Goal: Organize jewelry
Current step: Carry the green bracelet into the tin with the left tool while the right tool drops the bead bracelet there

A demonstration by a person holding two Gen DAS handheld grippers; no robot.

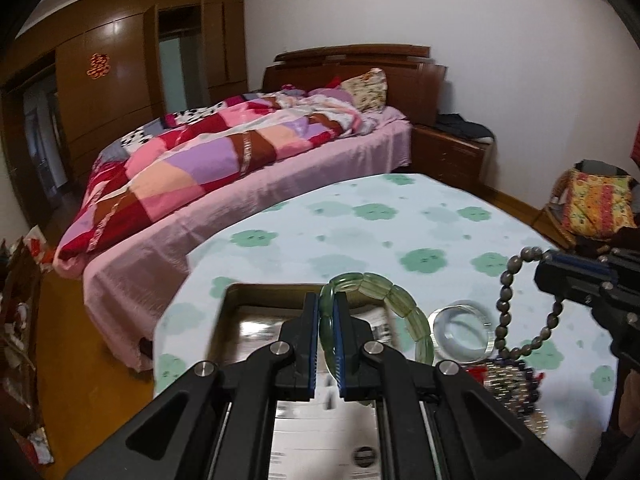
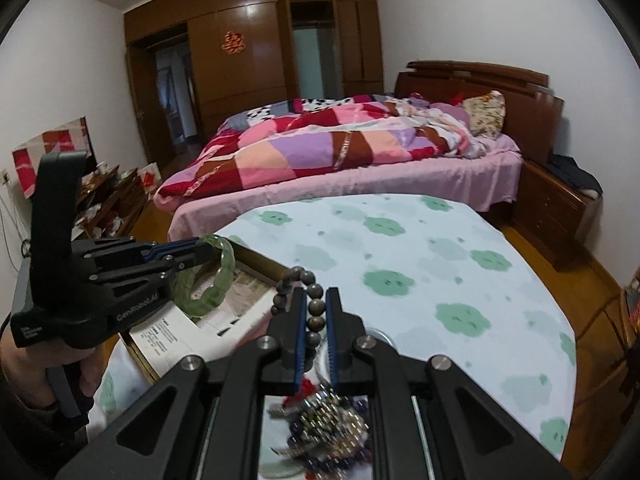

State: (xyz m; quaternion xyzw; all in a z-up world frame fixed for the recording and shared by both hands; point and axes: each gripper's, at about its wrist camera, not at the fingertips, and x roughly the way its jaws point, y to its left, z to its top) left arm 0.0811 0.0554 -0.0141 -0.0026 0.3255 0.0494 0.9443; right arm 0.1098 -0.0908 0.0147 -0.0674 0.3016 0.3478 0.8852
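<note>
My left gripper (image 1: 326,300) is shut on a green jade-like segmented bracelet (image 1: 404,308) and holds it above an open metal box (image 1: 236,300); the bracelet (image 2: 218,280) and the box (image 2: 256,258) also show at left in the right wrist view. My right gripper (image 2: 316,300) is shut on a brown bead bracelet (image 2: 314,308), which hangs in the air in the left wrist view (image 1: 506,300). A clear bangle (image 1: 460,330) lies on the table. A heap of mixed jewelry (image 2: 324,424) lies under the right gripper.
The table has a white cloth with green flowers (image 1: 400,232). Printed paper (image 2: 180,340) lies in the box. A bed with a patchwork quilt (image 1: 208,160) stands behind the table, a nightstand (image 1: 448,152) and a chair (image 1: 592,204) to the right.
</note>
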